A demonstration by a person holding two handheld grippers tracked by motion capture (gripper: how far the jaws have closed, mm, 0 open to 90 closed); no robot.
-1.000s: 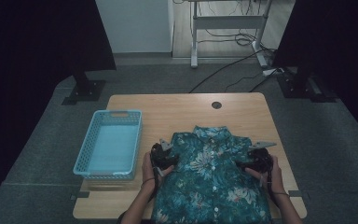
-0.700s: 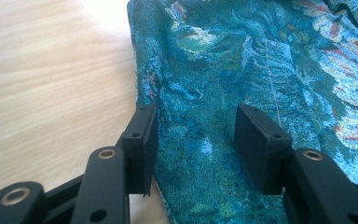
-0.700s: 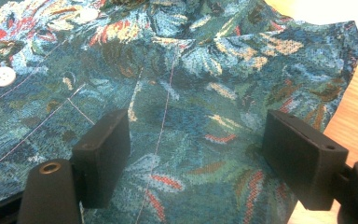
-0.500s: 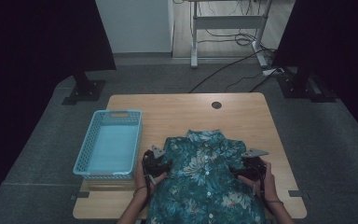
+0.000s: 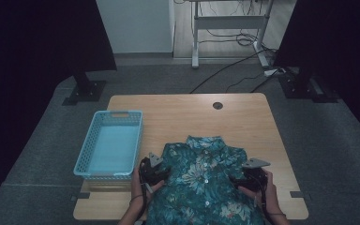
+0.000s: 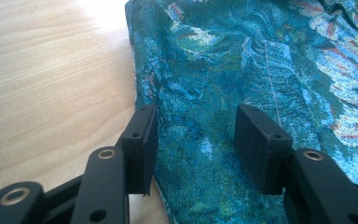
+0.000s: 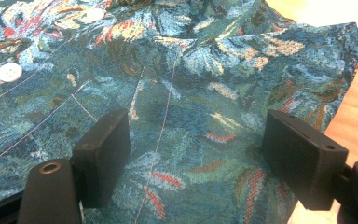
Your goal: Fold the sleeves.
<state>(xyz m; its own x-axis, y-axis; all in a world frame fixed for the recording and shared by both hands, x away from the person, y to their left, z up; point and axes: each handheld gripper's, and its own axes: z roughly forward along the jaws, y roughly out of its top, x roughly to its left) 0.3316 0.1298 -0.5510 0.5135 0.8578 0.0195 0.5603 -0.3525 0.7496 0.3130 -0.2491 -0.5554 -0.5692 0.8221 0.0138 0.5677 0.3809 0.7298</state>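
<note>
At the near edge of the counter (image 5: 178,117), the left tongs (image 5: 153,169) sit at the shirt's (image 5: 205,187) left shoulder, jaws parted about halfway. In the left gripper view the left tongs (image 6: 196,140) straddle the cloth's side hem: one pad rests by the bare wood at the hem, the other stands over the print, and the fabric lies flat between them, not pinched. The right tongs (image 5: 253,176) are at the opposite shoulder; in the right gripper view the right tongs (image 7: 200,154) stand wide, both pads set down on the patterned cloth with a stitched seam running between them, and again nothing is squeezed. A hand wraps each tool, forearms entering from the bottom of the high view.

The shirt, teal with a floral print and white buttons (image 7: 10,72), lies face up and buttoned, collar pointing away from the person, its lower part hanging past the counter's near edge. Just left of it, close to the left tongs, a pale blue basket (image 5: 86,154) stands on the counter.
</note>
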